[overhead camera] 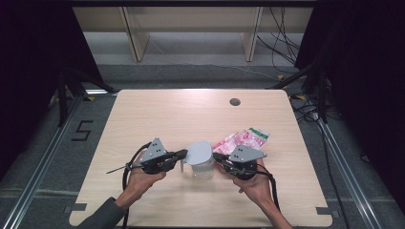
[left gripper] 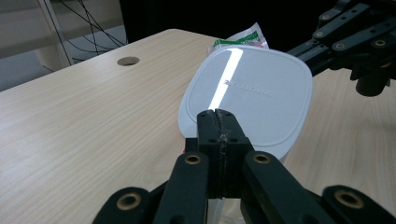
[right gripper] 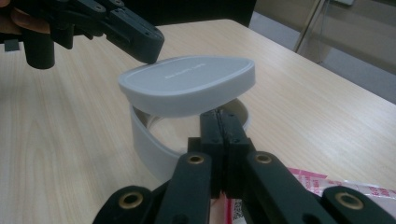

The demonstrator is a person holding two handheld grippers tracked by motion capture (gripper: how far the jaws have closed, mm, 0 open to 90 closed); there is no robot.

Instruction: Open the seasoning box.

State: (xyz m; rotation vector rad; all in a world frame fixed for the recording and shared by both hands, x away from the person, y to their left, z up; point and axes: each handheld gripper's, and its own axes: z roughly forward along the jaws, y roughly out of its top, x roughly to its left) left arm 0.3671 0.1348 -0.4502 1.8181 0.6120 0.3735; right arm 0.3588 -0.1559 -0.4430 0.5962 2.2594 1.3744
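I stand at the near edge of a light wooden desk (overhead camera: 157, 114), holding a gripper in each hand. Between them, close to the near edge and a little right of its middle, stands a clear container (overhead camera: 203, 168) with a white band round its rim and a grey-white lid (overhead camera: 199, 151) with rounded corners. The lid sits tilted, raised on one side so the container's open mouth shows beneath it.

My left gripper (overhead camera: 182, 154) reaches in from the left, level with the lid. Its black jaws are pressed together at the lid's near edge; I cannot tell whether a tab of the lid is pinched between them. My right gripper (overhead camera: 217, 157) comes from the right with its jaws likewise together, their tips at the container's white rim just under the raised lid; whether they pinch the rim I cannot tell.

A pink and white packet (overhead camera: 241, 140) with a green end lies flat just behind my right gripper, angled toward the far right corner, and it passes under that gripper.

The far half of the desk is open wood, with a round cable hole (overhead camera: 234, 101) near the far edge, right of centre. The left side, out to the left edge, is bare too.
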